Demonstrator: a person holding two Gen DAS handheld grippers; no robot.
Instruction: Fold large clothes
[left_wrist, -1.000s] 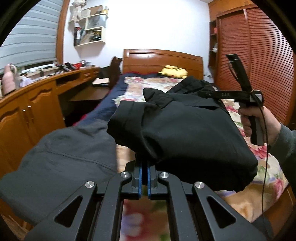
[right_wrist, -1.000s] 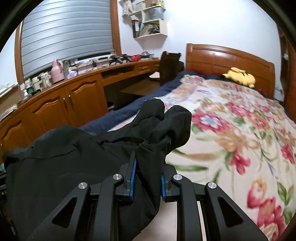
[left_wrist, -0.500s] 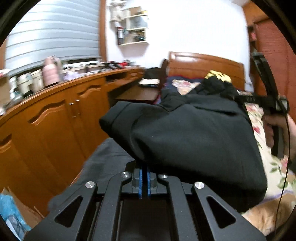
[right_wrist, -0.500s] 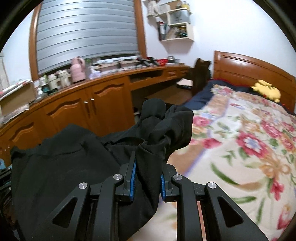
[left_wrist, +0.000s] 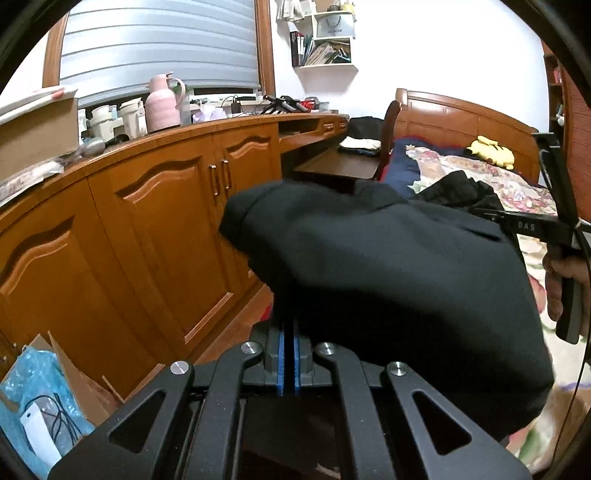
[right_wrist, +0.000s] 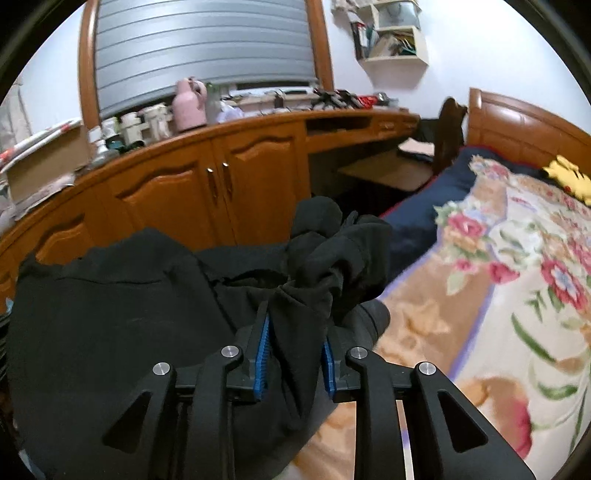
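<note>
The black garment (left_wrist: 399, 273) is hanging in the air as a thick folded bundle between the two grippers, spanning the bed's edge and the gap in front of the cabinets. The left gripper (left_wrist: 289, 332) is pinching its lower edge, the blue pads pressed together on the cloth. The right gripper (right_wrist: 294, 350) is holding a bunched wad of the same fabric between its blue pads (right_wrist: 263, 354); its jaws have just been opening a little, and the cloth is filling the gap between them.

Below and to the right, the bed (right_wrist: 509, 295) is lying under a floral blanket, with a dark blue sheet (right_wrist: 417, 221) showing along its near side and a wooden headboard (left_wrist: 454, 118) behind. A yellow plush toy (left_wrist: 491, 149) is sitting by the headboard.

A long run of wooden cabinets (left_wrist: 155, 221) is lining the wall under a shuttered window (right_wrist: 199, 51), its top crowded with a pink flask (left_wrist: 162, 101), cups and small clutter. A wall shelf (left_wrist: 325, 40) is holding books. On the floor by the cabinets, a cardboard box with blue plastic (left_wrist: 40, 398) is sitting.

In the left wrist view, a hand (left_wrist: 565, 284) is gripping the other tool's handle, whose arm is reading "DAS".
</note>
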